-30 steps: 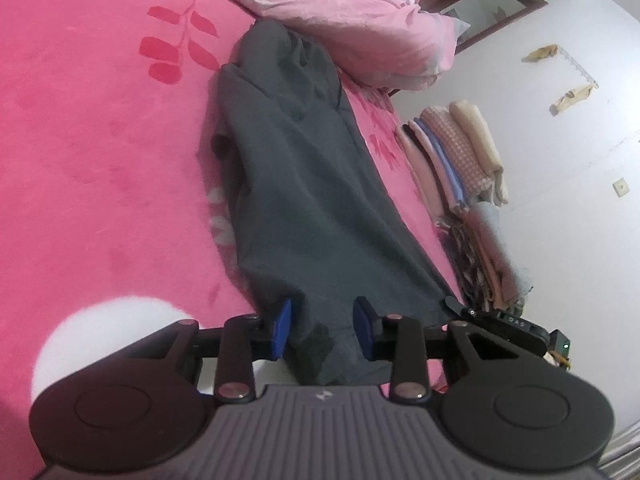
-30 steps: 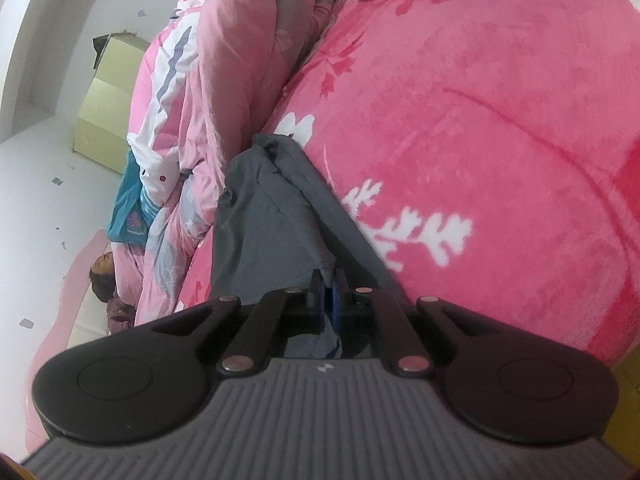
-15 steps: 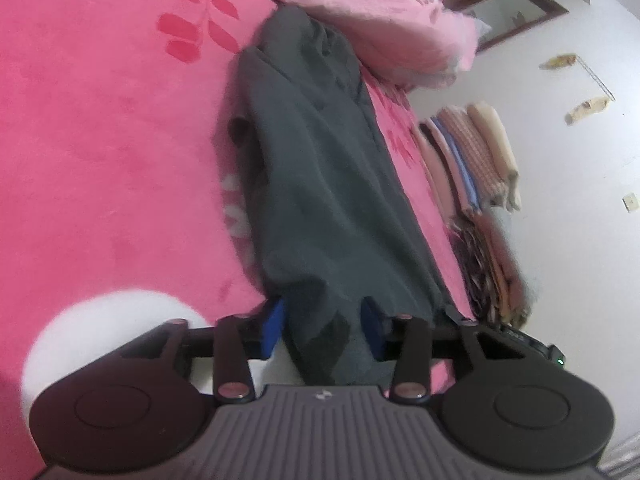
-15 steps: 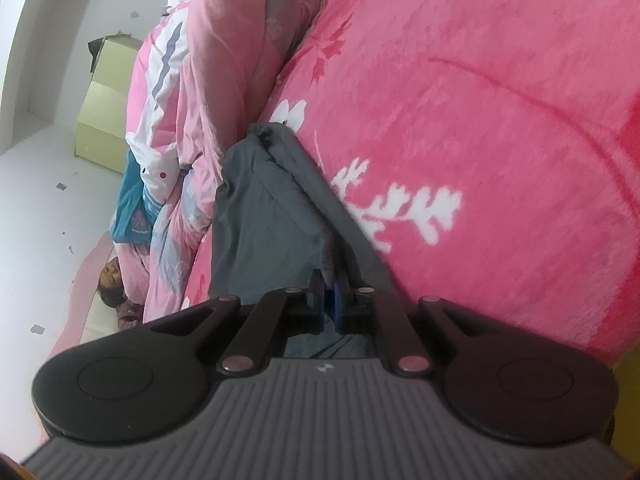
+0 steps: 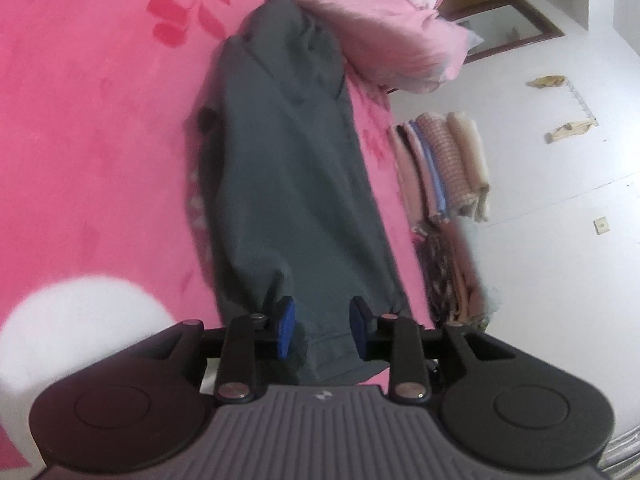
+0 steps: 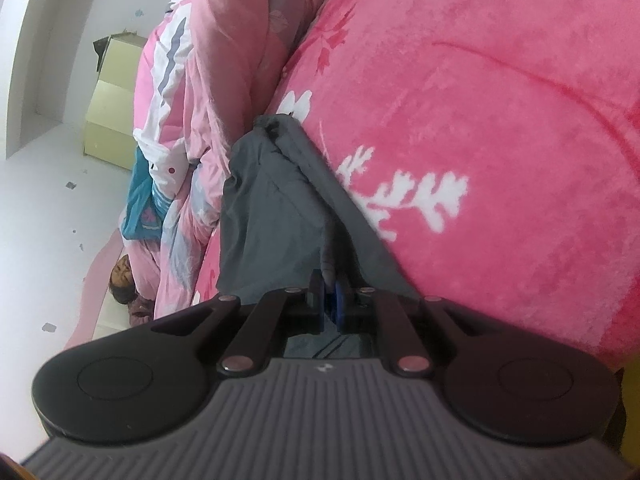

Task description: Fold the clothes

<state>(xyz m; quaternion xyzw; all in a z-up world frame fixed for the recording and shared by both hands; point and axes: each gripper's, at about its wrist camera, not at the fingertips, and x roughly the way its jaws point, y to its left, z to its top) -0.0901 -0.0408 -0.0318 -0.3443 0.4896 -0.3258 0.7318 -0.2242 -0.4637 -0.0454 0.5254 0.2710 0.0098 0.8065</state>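
Note:
A dark grey garment point(image 5: 288, 184) lies stretched out lengthwise on the pink blanket point(image 5: 92, 128). My left gripper point(image 5: 322, 326) is open, its blue pads on either side of the garment's near end, which lies between the jaws. In the right wrist view the same grey garment point(image 6: 272, 216) runs away from me toward the quilt. My right gripper point(image 6: 330, 300) is shut on a fold of the grey cloth at its near end.
A crumpled pink quilt point(image 5: 368, 20) lies at the far end of the garment and also shows in the right wrist view point(image 6: 208, 92). A stack of folded clothes point(image 5: 444, 168) sits at the bed's right edge by the white wall. A yellow box point(image 6: 112, 92) stands on the floor.
My left gripper has slid forward along the garment's near end, which now reaches deeper between its open jaws. My right gripper stays shut on the cloth and has shifted slightly.

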